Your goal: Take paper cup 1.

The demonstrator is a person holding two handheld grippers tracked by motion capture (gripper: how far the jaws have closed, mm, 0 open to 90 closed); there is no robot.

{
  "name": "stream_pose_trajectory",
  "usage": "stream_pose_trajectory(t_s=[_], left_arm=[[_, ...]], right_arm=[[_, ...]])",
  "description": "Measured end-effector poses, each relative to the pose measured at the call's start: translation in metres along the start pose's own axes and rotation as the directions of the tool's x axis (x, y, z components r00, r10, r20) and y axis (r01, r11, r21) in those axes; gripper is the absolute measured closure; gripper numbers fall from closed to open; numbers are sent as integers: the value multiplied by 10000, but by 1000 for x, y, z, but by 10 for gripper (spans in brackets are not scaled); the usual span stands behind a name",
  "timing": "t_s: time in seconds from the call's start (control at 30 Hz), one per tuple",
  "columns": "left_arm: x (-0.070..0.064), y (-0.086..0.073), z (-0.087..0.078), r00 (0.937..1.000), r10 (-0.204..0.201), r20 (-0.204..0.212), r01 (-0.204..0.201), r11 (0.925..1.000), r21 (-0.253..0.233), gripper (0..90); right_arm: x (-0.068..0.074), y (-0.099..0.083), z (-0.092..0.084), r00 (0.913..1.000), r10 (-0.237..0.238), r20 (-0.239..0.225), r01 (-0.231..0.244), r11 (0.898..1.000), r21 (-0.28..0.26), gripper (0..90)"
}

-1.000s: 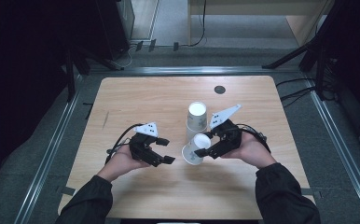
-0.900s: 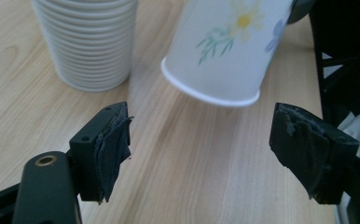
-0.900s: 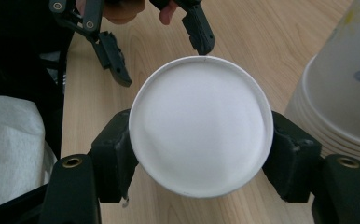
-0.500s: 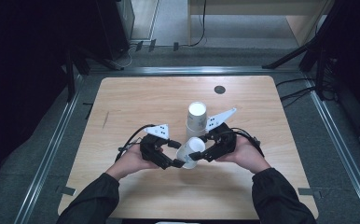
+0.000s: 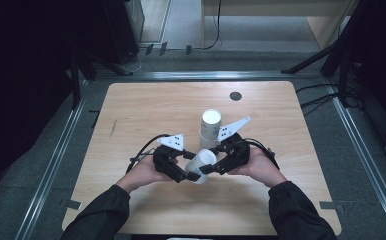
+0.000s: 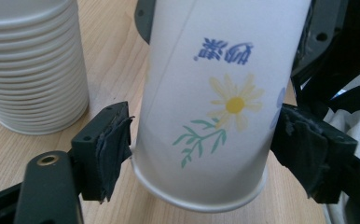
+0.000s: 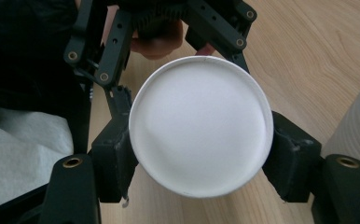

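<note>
Right claw (image 5: 212,166): I see it clamped on the paper cup (image 5: 201,164), base facing its camera | left claw (image 5: 185,172): jaws just been closing, pads at the cup's sides, contact unclear to me | hands: low over table (image 5: 131,115), meeting from both sides | cup: tipped, just in front of the cup stack (image 5: 211,127)
</note>
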State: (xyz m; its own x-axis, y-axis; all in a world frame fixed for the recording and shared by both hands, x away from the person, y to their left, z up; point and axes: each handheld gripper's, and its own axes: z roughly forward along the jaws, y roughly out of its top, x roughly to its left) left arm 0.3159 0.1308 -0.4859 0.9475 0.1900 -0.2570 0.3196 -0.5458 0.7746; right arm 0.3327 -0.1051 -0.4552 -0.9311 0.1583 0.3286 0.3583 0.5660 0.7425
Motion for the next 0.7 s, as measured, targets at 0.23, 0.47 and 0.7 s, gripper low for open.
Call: stream_pose_trajectory(t_s=[0.23, 0.47, 0.7], left_arm=[[-3, 0, 0, 9995, 307, -70, -307, 9995, 63, 248], [-2, -1, -1, 9996, 298, 9, -298, 9995, 51, 283], [-3, -1, -6, 9996, 275, 15, -275, 9996, -35, 308]], right_arm=[[-2, 0, 2, 9994, 218, -285, -221, 9997, -123, 343], [-2, 0, 3, 9994, 186, -285, -188, 9998, -57, 344], [-2, 1, 2, 9997, 106, -200, -109, 9998, -155, 297]])
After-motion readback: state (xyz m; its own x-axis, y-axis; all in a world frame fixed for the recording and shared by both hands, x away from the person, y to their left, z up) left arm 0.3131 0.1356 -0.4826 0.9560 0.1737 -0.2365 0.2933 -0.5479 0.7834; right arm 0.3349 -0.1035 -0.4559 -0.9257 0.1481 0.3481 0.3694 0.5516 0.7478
